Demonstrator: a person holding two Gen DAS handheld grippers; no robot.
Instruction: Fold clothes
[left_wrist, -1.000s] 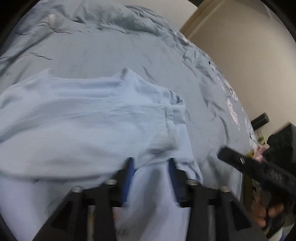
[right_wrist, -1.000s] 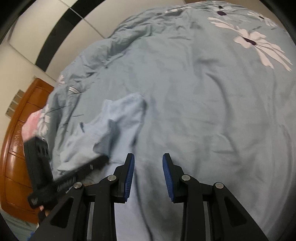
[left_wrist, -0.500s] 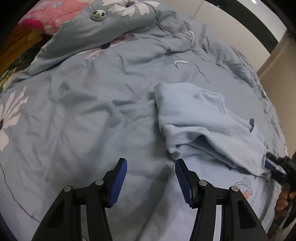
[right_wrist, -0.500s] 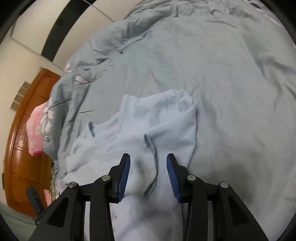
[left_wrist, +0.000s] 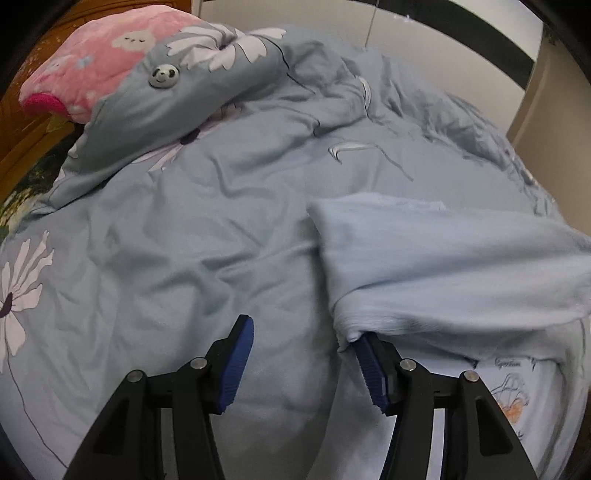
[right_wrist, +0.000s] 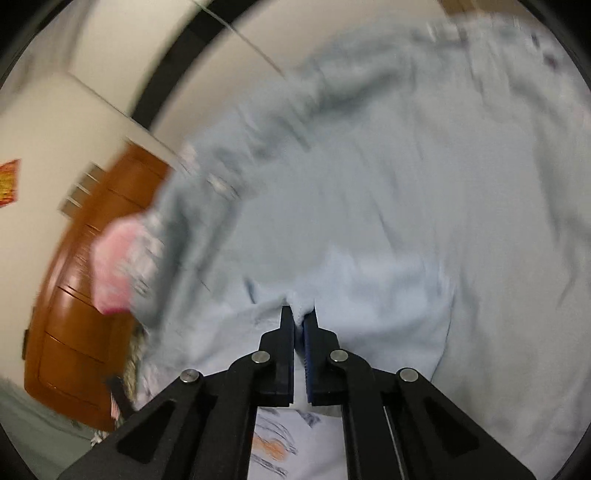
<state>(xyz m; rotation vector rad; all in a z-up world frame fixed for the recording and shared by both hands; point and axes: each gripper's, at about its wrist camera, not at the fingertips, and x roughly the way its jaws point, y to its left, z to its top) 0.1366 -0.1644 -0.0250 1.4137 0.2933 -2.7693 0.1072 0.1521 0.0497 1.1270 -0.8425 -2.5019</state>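
Left wrist view, left to right: a pink plush pillow and a grey floral pillow lie at the head of the bed; the grey-blue floral duvet fills the middle; the pale blue T-shirt lies on the duvet at right, its upper layer doubled over a printed layer below. The left gripper hangs with jaws released and holds nothing, though the garment's edge drapes over its right finger. Right wrist view (blurred): a wooden cabinet stands at left; the right gripper is clenched on a pinch of the T-shirt.

Step in hand, by judgement: a fold being carried across by the right gripper. The next move calls for the left gripper to close on the near edge, so both can lay the layer flat and square.
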